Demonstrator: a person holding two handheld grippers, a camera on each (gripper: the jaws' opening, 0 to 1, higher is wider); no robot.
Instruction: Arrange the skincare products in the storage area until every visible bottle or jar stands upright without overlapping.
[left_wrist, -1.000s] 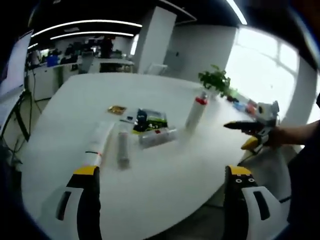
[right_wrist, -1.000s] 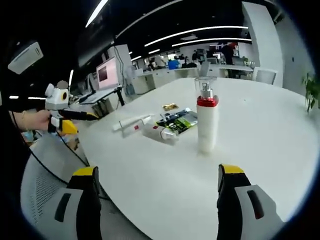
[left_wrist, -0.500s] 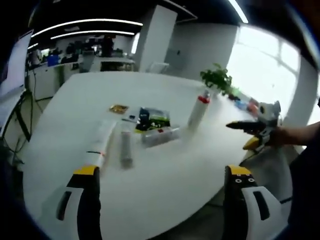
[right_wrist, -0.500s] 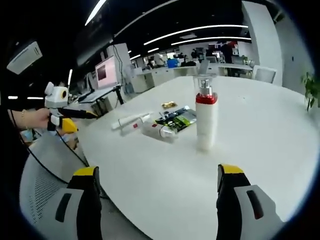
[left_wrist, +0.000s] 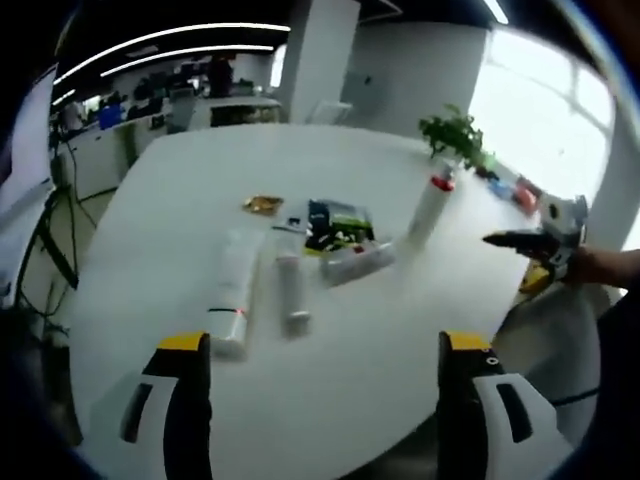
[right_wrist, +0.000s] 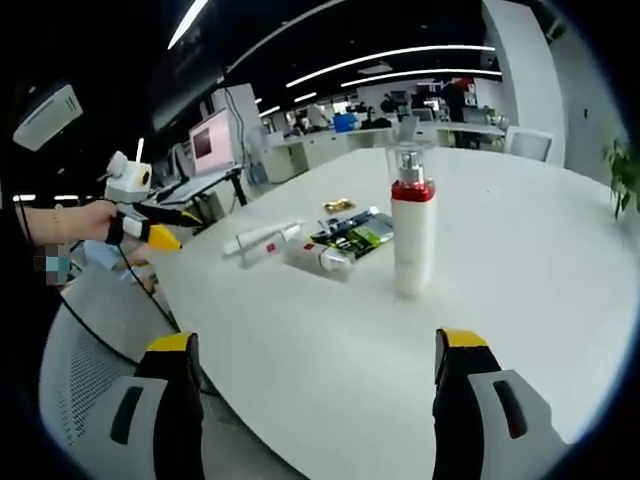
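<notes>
Left gripper view: tubes (left_wrist: 260, 290) seemingly nearer now.

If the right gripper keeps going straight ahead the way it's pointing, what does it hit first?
Most likely the upright pump bottle with the red collar, which stands on the white table roughly centred ahead of the open right gripper. Depth is hard to judge, so it might pass just beside it.

White pump bottle (right_wrist: 412, 240), red collar; white table (right_wrist: 520, 280).
</notes>
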